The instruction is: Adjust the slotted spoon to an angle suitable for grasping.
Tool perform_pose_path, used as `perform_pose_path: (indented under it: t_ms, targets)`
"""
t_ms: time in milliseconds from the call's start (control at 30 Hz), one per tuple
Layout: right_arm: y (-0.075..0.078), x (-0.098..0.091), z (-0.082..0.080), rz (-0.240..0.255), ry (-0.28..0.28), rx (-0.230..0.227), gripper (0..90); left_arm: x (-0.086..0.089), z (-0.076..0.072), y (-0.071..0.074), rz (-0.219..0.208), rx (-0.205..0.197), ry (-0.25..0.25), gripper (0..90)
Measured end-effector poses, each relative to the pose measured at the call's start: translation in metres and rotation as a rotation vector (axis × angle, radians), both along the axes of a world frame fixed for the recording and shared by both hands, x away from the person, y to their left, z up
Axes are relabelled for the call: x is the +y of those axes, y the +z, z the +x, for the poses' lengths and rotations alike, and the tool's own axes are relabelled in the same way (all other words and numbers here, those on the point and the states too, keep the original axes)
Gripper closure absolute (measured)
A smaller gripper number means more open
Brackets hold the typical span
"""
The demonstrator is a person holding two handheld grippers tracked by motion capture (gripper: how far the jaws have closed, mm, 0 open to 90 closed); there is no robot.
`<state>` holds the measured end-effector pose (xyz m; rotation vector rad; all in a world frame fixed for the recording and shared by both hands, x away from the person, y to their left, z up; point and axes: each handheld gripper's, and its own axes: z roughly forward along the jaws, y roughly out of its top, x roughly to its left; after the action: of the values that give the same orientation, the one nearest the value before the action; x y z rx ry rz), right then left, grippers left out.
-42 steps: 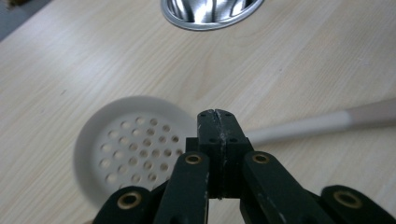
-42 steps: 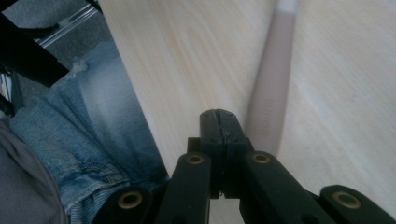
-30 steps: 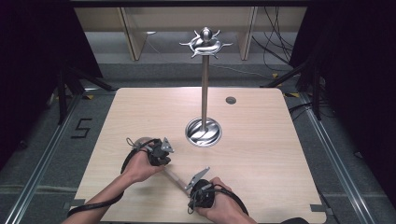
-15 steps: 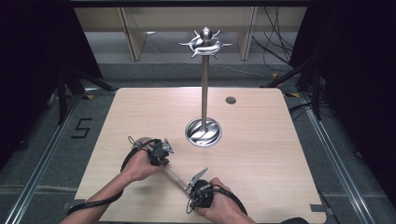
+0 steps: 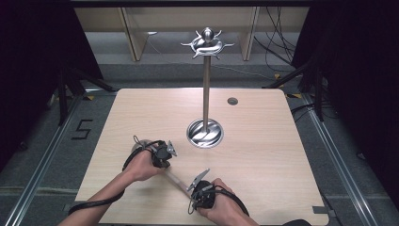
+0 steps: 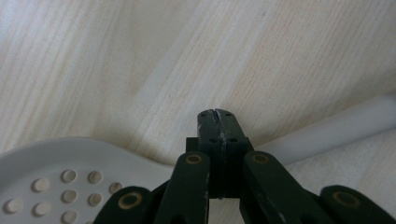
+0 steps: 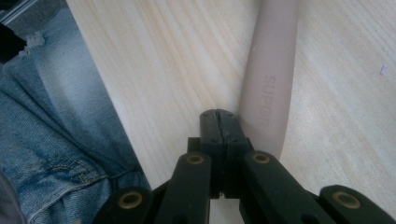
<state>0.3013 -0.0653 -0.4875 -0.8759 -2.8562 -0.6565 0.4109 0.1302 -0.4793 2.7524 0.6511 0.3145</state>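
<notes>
both grippers closed beside a slotted spoon, nothing moved

against the earlier frames nothing differs: both hands, the spoon and the metal stand sit where they sat a second ago.

at the left, the left gripper (image 5: 162, 154) rests low on the table, its jaws pressed flat together with nothing between them, as the left gripper view (image 6: 218, 122) shows. just beside its tips lies the slotted spoon (image 6: 70, 172), pale grey, its perforated bowl at the lower left of that view and its handle running off to the right behind the jaws. in the high view the spoon's handle (image 5: 175, 178) lies flat on the wood, slanting between the two grippers near the table's front edge.

to the right, the right gripper (image 5: 201, 186) is closed too, jaws (image 7: 218, 122) meeting with nothing in them, the tips lying against the side of the handle (image 7: 271, 79) rather than around it.

the table (image 5: 282, 155) is light wood with rounded corners and a small dark round hole near its far edge. a tall metal stand (image 5: 206, 84) with a dish base and a hooked top rises from the middle. around it lie grey floor, rails, black curtains and cables, and a "5" is marked on the floor at the left. blue jeans show past the table edge in the right gripper view.

the handle bears the embossed word "supor".
</notes>
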Motion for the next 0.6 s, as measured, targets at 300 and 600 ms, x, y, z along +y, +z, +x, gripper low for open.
perform_pose_path:
  t_ms: [300,600]
  targets:
    - [0.001,-0.006,0.009,-0.013,-0.032,-0.030,90.0,0.004,-0.002,0.002,0.029,0.037,-0.006,89.5]
    - [0.002,-0.010,0.022,-0.028,-0.086,-0.068,90.0,0.008,-0.007,0.002,0.037,0.067,-0.026,89.5]
